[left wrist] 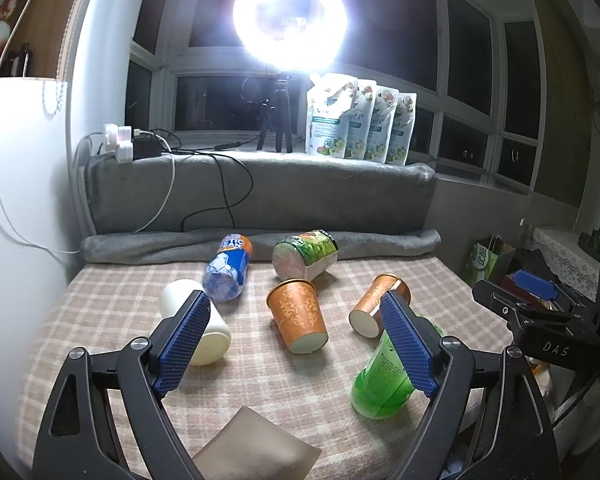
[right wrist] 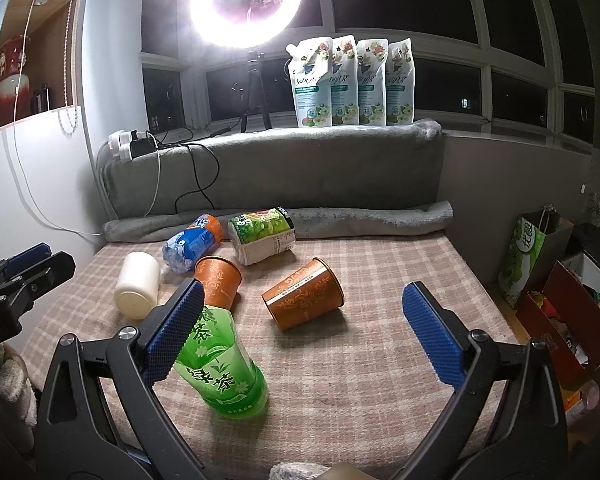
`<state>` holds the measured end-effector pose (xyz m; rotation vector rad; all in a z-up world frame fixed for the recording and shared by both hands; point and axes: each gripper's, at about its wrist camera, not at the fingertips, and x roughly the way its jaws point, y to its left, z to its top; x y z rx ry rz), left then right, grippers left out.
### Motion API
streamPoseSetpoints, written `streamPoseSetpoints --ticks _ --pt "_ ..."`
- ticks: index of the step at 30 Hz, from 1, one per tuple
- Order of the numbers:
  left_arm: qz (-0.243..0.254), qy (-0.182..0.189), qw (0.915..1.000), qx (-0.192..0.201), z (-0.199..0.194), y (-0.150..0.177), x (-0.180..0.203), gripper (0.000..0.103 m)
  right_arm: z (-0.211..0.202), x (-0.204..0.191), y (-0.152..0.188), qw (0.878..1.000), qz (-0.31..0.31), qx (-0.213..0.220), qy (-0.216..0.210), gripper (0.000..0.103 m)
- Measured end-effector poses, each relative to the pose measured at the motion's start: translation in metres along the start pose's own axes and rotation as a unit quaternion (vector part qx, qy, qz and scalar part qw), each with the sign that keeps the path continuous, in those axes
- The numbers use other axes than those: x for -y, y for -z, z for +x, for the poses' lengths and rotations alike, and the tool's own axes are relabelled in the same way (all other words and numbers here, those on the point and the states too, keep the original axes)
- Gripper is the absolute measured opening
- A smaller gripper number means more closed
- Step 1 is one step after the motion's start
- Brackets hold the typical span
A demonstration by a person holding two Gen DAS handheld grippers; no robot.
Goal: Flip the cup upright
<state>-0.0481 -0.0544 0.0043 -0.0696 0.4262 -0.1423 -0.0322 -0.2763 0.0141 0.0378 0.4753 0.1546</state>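
We are seeing a beige and cream plaid cloth (right wrist: 380,344) covering the table. Two cups (right wrist: 304,294) (left wrist: 298,316) are showing orange sides with a pale ornamental scroll pattern and white bases. A bottle (right wrist: 220,364) is glowing bright green with dark green characters and a white leaf print. A cylinder (right wrist: 137,284) is showing plain cream white. Another bottle (left wrist: 230,266) is wearing an orange and blue label over clear plastic. A carton cup (right wrist: 262,236) is showing green, white and red print. We are seeing blue textured pads (right wrist: 432,340) on black gripper arms, and a grey blanket (right wrist: 276,168) behind.
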Motion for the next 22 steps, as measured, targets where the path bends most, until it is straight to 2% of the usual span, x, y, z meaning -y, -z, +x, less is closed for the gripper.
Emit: streamPoseSetpoints --ticks 22 --pt "0.002 -0.008 0.9999 0.012 0.0002 -0.001 -0.0046 0.087 0.0033 0.0013 0.0051 1.0 -0.003 -0.004 0.0 0.101"
